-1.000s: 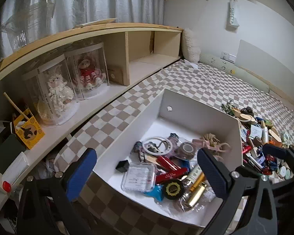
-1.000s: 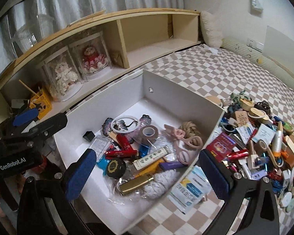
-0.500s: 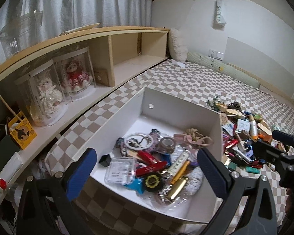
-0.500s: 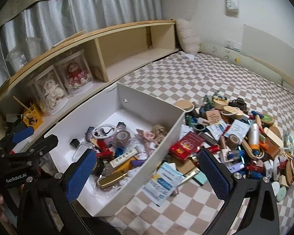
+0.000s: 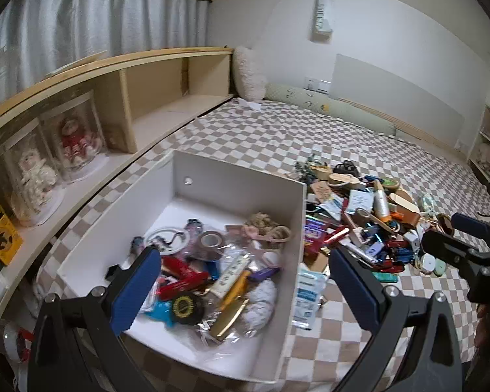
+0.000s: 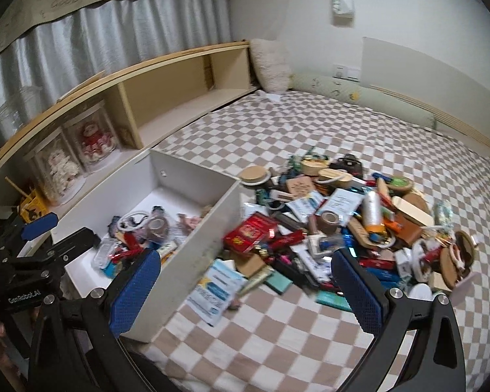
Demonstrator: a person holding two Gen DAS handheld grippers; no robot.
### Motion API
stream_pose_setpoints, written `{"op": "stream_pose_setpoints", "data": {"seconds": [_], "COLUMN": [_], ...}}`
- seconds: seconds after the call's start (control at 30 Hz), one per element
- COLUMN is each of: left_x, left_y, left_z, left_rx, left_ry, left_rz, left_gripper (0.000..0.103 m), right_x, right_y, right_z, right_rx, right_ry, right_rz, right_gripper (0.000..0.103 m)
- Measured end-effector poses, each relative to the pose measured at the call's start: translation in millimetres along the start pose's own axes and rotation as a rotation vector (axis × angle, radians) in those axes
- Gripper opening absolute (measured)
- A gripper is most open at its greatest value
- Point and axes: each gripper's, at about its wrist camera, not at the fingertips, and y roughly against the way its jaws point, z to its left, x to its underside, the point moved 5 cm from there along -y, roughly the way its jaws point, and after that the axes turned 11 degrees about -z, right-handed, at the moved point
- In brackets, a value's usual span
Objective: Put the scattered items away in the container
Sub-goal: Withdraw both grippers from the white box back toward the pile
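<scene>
While both grippers hover empty, jaws spread wide: left gripper (image 5: 245, 281) over box (image 5: 297, 228), right gripper (image 6: 245, 285) over near edge of pile (image 6: 343, 225), likely lining up next pick. Box sits left on bed (image 6: 277, 343), part-filled, long axis running near-to-far, open top up. Pile just right of box wall, blue-white packet (image 6: 217, 289) nearest (flat, leaning toward box). Probably easiest grab, thin though.

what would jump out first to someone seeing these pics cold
The heap of small clutter sprawled over the checkered bed cover, just right of the white box, which is already partly filled. Next, the two boxed dolls on the wooden shelf left of the box.
</scene>
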Motion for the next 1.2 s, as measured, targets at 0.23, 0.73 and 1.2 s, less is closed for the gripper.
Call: {"op": "stream_pose_setpoints", "data": {"seconds": [0.23, 0.73, 1.2], "left_x": [-3.9, -5.0, 30.0], "left_y": [-11.0, -41.3, -81.5], "left_z": [-37.9, -112.1, -161.1], "left_rx": [0.039, 0.150, 0.247], "left_ry": [-0.025, -0.055, -0.082], "left_rz": [-0.004, -0.015, 0.069], "left_gripper": [0.103, 0.103, 0.103], "right_x": [3.1, 15.9, 47.4], "right_y": [16.2, 38.5, 23.5], "right_z": [-46.3, -132.4, -189.1], "right_rx": [0.062, 0.168, 0.266], "right_ry": [-0.042, -0.137, -0.167], "right_rz": [-0.026, -0.079, -0.079], "right_gripper": [0.103, 0.103, 0.103]}}
